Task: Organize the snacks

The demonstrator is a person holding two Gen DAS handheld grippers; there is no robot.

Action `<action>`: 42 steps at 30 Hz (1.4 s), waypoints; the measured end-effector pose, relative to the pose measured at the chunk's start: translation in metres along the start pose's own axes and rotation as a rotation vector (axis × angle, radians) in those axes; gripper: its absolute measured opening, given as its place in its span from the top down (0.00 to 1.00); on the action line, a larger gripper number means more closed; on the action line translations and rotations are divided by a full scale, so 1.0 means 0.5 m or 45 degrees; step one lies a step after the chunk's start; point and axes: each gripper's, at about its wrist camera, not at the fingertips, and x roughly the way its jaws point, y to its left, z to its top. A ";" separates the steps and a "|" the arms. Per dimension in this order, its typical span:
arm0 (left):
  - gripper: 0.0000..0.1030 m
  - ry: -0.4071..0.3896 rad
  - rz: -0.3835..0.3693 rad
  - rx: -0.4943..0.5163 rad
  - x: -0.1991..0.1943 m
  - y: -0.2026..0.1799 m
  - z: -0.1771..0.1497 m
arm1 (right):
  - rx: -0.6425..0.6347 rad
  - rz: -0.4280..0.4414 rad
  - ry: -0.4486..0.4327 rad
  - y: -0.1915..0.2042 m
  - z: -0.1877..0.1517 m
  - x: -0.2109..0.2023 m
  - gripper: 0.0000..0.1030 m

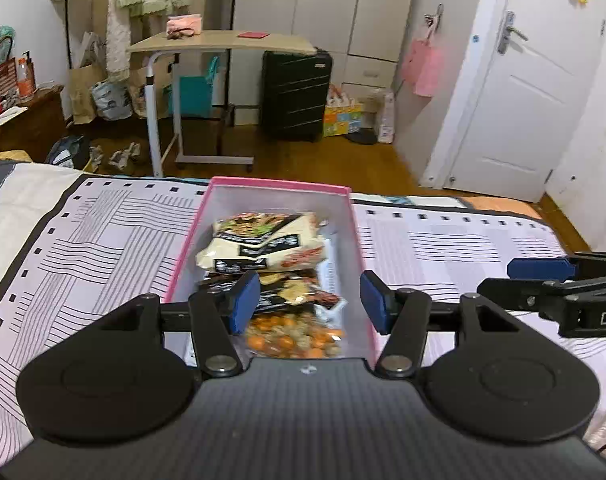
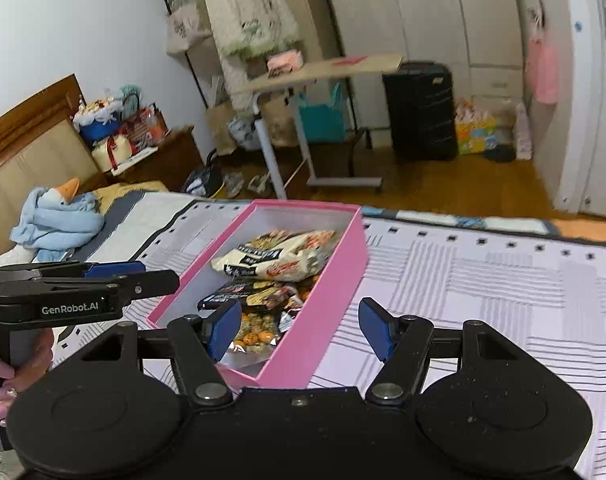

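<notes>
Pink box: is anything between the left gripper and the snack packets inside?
Nothing visible. The left gripper hangs open over the pink box, which has no lid on, and the snack packets lie exposed below it.

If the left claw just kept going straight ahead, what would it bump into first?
Probably the snack packets in the pink box. The left claw is open and empty, pointing along the box with the packets between its fingers. Depth is hard to judge, so it might skim above them.

Bed [image 2: 483, 280] w/ pink snack box [image 2: 323, 300] on top
</notes>
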 end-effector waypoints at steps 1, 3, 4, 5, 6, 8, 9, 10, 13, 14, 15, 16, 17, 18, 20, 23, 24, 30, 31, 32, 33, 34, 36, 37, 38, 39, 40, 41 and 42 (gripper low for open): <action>0.46 -0.005 -0.004 0.007 -0.009 -0.008 0.000 | -0.007 -0.010 -0.017 0.001 -0.001 -0.014 0.32; 0.45 -0.010 -0.007 0.037 -0.029 -0.030 -0.003 | -0.021 -0.034 -0.058 0.001 -0.007 -0.045 0.32; 0.45 -0.013 -0.008 0.051 -0.037 -0.038 -0.004 | -0.027 -0.046 -0.073 0.002 -0.011 -0.058 0.32; 0.44 -0.017 -0.012 0.061 -0.046 -0.047 -0.006 | -0.031 -0.062 -0.086 0.001 -0.016 -0.070 0.32; 0.43 -0.022 -0.017 0.067 -0.057 -0.055 -0.010 | -0.035 -0.081 -0.102 0.000 -0.022 -0.082 0.32; 0.42 -0.027 -0.027 0.075 -0.072 -0.070 -0.017 | -0.054 -0.118 -0.133 0.000 -0.040 -0.103 0.32; 0.41 -0.029 -0.030 0.081 -0.078 -0.077 -0.023 | -0.061 -0.143 -0.144 -0.001 -0.051 -0.112 0.32; 0.39 -0.033 -0.032 0.089 -0.082 -0.082 -0.027 | -0.061 -0.170 -0.150 -0.004 -0.060 -0.119 0.32; 0.39 -0.033 -0.018 0.131 -0.083 -0.105 -0.050 | -0.043 -0.226 -0.157 -0.015 -0.088 -0.134 0.32; 0.39 -0.031 -0.008 0.150 -0.083 -0.113 -0.057 | -0.041 -0.244 -0.158 -0.015 -0.095 -0.137 0.32; 0.39 -0.032 0.003 0.168 -0.083 -0.122 -0.065 | -0.038 -0.264 -0.158 -0.016 -0.101 -0.139 0.32; 0.39 -0.031 0.010 0.177 -0.084 -0.129 -0.071 | -0.037 -0.278 -0.160 -0.015 -0.107 -0.141 0.32; 0.39 -0.025 0.015 0.181 -0.087 -0.135 -0.076 | -0.037 -0.290 -0.163 -0.014 -0.113 -0.143 0.32; 0.38 -0.025 0.007 0.188 -0.091 -0.143 -0.081 | -0.034 -0.298 -0.166 -0.012 -0.118 -0.146 0.32; 0.36 -0.029 -0.030 0.211 -0.103 -0.158 -0.090 | -0.027 -0.307 -0.173 -0.008 -0.129 -0.150 0.32; 0.36 -0.042 -0.064 0.218 -0.122 -0.175 -0.103 | -0.009 -0.318 -0.184 -0.003 -0.142 -0.156 0.32; 0.35 -0.042 -0.066 0.222 -0.125 -0.180 -0.106 | -0.010 -0.324 -0.188 0.001 -0.147 -0.159 0.32; 0.29 -0.068 -0.005 0.208 -0.138 -0.202 -0.137 | -0.015 -0.356 -0.207 0.019 -0.170 -0.175 0.23; 0.29 -0.080 0.025 0.203 -0.137 -0.204 -0.141 | -0.020 -0.355 -0.201 0.021 -0.173 -0.176 0.23; 0.29 -0.081 0.048 0.196 -0.136 -0.206 -0.145 | -0.022 -0.353 -0.197 0.019 -0.176 -0.176 0.23; 0.29 -0.073 0.057 0.182 -0.133 -0.204 -0.149 | -0.021 -0.351 -0.196 0.020 -0.176 -0.176 0.23; 0.29 -0.069 0.059 0.166 -0.130 -0.202 -0.153 | -0.016 -0.352 -0.194 0.019 -0.176 -0.175 0.22; 0.28 -0.056 0.071 0.158 -0.122 -0.197 -0.157 | -0.011 -0.351 -0.192 0.020 -0.179 -0.174 0.19; 0.28 -0.053 0.071 0.163 -0.120 -0.196 -0.160 | -0.012 -0.351 -0.190 0.021 -0.181 -0.173 0.19; 0.28 -0.050 0.074 0.163 -0.118 -0.194 -0.162 | -0.015 -0.356 -0.190 0.022 -0.184 -0.171 0.19; 0.26 -0.047 0.084 0.159 -0.116 -0.191 -0.164 | -0.020 -0.361 -0.188 0.024 -0.186 -0.170 0.19; 0.22 -0.050 0.089 0.154 -0.115 -0.189 -0.166 | -0.022 -0.361 -0.189 0.025 -0.188 -0.169 0.19; 0.20 -0.058 0.095 0.151 -0.115 -0.187 -0.168 | -0.017 -0.353 -0.189 0.025 -0.191 -0.170 0.19; 0.14 -0.069 0.108 0.150 -0.112 -0.186 -0.170 | -0.005 -0.342 -0.187 0.024 -0.194 -0.171 0.19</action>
